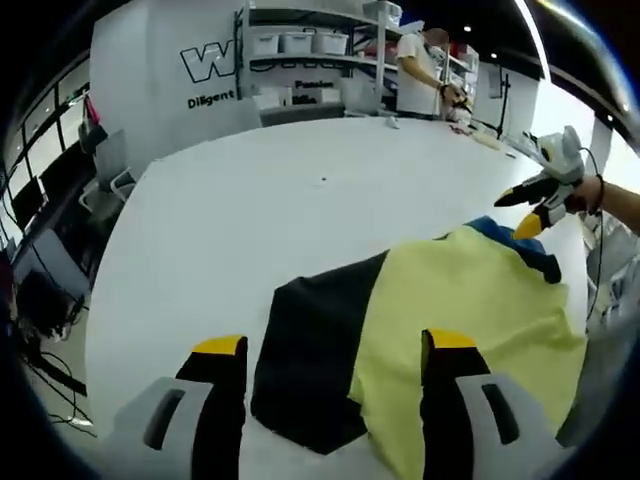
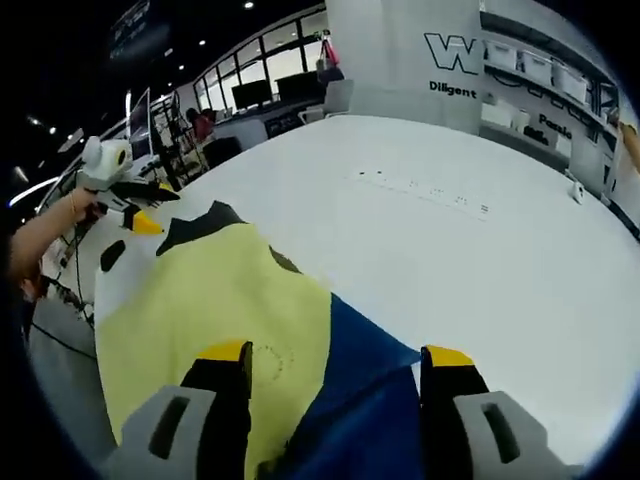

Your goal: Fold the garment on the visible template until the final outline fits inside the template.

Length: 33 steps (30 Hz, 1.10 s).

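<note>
A yellow garment (image 1: 470, 300) with a black panel (image 1: 315, 350) and a blue part (image 1: 495, 230) lies spread on the white table (image 1: 270, 210). My left gripper (image 1: 335, 345) stands open over its near edge, jaws wide apart, with cloth lying between them. In the right gripper view the same garment (image 2: 215, 300) shows its blue panel (image 2: 365, 380) close up and black patches (image 2: 200, 225) at the far end. My right gripper (image 2: 337, 355) is open above the yellow and blue cloth. Each gripper appears in the other's view: the right gripper (image 1: 535, 205), the left gripper (image 2: 130, 210).
A person (image 1: 415, 70) stands at shelves with bins (image 1: 300, 45) behind the table. Chairs (image 1: 110, 165) sit off the table's left side. A faint row of small marks (image 2: 420, 190) crosses the bare tabletop. Desks with monitors (image 2: 250, 95) stand further back.
</note>
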Available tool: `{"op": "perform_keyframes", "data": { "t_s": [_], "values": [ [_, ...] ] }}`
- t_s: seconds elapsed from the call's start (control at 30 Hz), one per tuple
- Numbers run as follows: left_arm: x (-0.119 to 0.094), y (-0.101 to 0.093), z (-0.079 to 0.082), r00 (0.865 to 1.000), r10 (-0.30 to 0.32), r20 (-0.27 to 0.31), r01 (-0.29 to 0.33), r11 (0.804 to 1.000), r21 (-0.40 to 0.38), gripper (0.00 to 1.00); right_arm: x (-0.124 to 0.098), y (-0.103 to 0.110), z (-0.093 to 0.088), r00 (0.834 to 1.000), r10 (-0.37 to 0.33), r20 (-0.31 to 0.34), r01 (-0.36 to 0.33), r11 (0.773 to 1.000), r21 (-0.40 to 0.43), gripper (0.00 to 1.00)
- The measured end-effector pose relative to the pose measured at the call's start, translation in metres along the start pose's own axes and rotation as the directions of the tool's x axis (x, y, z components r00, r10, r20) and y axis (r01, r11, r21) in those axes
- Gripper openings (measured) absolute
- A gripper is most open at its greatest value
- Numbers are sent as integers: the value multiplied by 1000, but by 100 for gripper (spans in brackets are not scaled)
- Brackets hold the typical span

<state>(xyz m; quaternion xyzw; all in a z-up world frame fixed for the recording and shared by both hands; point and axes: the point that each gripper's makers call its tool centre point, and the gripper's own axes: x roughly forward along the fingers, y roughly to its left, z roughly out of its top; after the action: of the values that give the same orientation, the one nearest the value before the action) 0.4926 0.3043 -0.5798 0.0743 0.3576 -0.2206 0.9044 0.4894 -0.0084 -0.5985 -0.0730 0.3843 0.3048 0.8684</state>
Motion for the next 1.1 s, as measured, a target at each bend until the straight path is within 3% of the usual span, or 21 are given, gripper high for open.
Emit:
{"op": "perform_keyframes", "data": {
  "t_s": [0.37,0.47,0.57,0.6,0.7,0.77,0.83,0.87,0.93,1.0,1.1],
  "values": [
    [37,32,-16,996,17,-83,-20,999,-28,64,32,-18,-7,999,32,-42,-32,999,1,54],
    [46,34,-22,994,-5,-112,-2,998,-70,56,38,-18,-9,998,41,-56,-43,998,-40,45],
    [54,36,-30,988,-3,-153,-6,998,-59,50,44,-17,-10,997,48,-58,-52,996,-69,38],
    [54,40,-25,991,14,-134,-15,1000,-11,48,45,-16,-10,997,53,-59,-58,995,-81,33],
    [58,39,-23,990,-6,-138,-1,999,-54,43,48,-13,-9,997,57,-60,-65,989,-133,20],
    [60,39,-22,989,-13,-145,7,999,-44,31,51,-11,-7,996,65,-59,-73,986,-148,12],
    [60,35,-22,988,-32,-151,27,999,-34,26,52,-7,-5,996,72,-54,-80,983,-166,6],
    [60,36,-22,987,-30,-155,31,1000,1,20,52,-5,-3,996,78,-51,-86,981,-177,1],
    [58,45,-24,985,29,-169,-18,998,62,7,50,-1,0,996,80,-46,-88,973,-212,0],
    [57,39,-23,987,1,-160,7,999,45,7,47,0,2,996,73,-43,-82,964,-253,0],
    [49,39,-19,989,22,-148,-10,997,80,6,36,7,9,997,76,-10,-75,956,-282,0]
  ]
}}
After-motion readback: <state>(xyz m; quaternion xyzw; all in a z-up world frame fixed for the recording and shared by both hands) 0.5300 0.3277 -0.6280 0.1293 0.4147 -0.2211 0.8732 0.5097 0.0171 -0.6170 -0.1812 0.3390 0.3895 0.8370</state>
